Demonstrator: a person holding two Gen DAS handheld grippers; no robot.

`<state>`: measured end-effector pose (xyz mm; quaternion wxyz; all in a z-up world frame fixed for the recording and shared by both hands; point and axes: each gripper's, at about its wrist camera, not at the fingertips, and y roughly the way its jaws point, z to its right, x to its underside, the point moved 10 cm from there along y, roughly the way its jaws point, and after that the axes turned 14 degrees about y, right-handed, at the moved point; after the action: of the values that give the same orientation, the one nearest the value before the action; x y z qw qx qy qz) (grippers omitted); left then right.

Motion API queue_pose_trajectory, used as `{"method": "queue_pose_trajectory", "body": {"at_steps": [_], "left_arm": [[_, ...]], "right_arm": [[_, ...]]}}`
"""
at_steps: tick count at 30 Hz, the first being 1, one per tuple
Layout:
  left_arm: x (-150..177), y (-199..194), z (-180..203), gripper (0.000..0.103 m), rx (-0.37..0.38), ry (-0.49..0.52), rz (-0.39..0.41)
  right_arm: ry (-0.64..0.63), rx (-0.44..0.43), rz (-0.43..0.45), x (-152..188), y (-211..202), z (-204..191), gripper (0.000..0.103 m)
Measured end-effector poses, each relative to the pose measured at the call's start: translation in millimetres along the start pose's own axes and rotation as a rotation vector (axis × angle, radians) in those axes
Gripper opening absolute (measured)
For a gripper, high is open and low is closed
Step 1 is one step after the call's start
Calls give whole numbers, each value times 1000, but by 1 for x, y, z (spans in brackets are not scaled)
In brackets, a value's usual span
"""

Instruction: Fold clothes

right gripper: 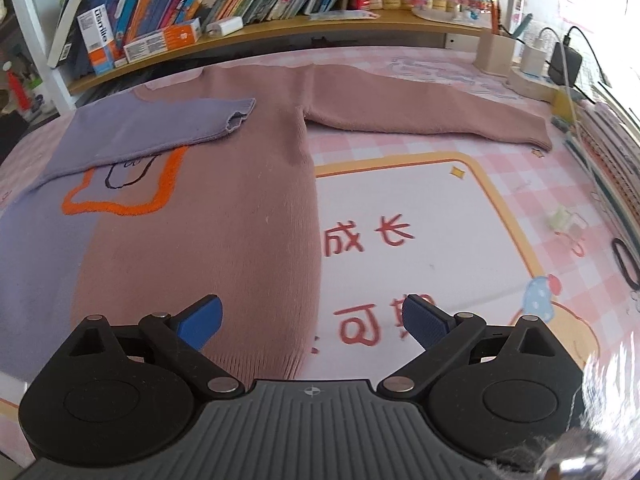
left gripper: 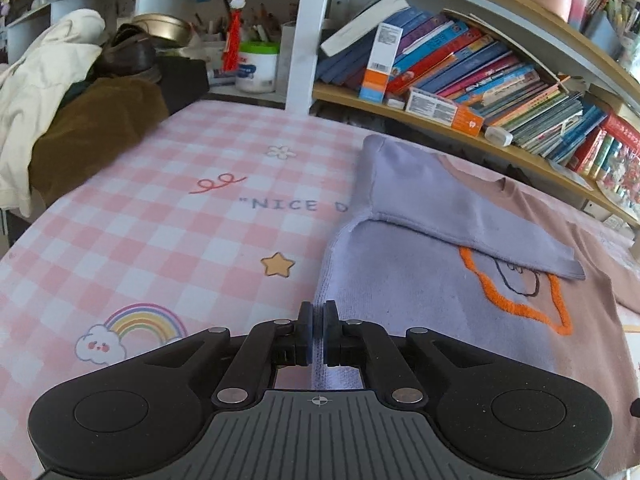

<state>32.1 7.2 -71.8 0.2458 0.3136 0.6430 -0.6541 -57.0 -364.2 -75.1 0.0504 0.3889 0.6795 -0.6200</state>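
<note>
A lilac and dusty-pink sweater [right gripper: 208,216] with an orange outlined figure [right gripper: 120,196] lies flat on the pink checked table cover [left gripper: 160,208]. Its lilac sleeve [left gripper: 460,216] is folded across the chest; the pink sleeve [right gripper: 424,108] lies stretched out to the right. My left gripper [left gripper: 319,334] is shut on the sweater's lilac side edge [left gripper: 324,280] near the hem. My right gripper [right gripper: 312,320] is open and empty, hovering over the pink hem corner [right gripper: 280,360].
Bookshelves full of books [left gripper: 460,64] run along the back. A heap of clothes [left gripper: 80,112] sits at the left end. A pen holder, chargers and cables [right gripper: 552,60] stand at the far right, with a black hair tie [right gripper: 624,264] and a small clip [right gripper: 564,216].
</note>
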Motion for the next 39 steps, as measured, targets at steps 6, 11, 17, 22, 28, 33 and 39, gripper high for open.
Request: {"method": "queue_pose_trajectory", "body": {"at_steps": [6, 11, 17, 22, 28, 33, 39], "left_arm": [[8, 1, -3, 3, 10, -9, -15], [10, 3, -3, 3, 15, -15, -25], [8, 11, 0, 3, 18, -12, -33], [3, 18, 1, 3, 19, -9, -32], [-7, 23, -7, 3, 8, -20, -21], [-5, 26, -6, 3, 17, -16, -28], [-3, 22, -9, 9, 34, -19, -32]], "right_arm": [[-43, -1, -21, 3, 7, -11, 64], [-78, -41, -30, 3, 10, -21, 33], [-157, -84, -14, -1, 14, -35, 12], [-168, -75, 9, -16, 27, -37, 12], [-182, -82, -1, -16, 29, -46, 12], [-168, -74, 4, -15, 28, -45, 12], [-114, -54, 21, -16, 22, -42, 25]]}}
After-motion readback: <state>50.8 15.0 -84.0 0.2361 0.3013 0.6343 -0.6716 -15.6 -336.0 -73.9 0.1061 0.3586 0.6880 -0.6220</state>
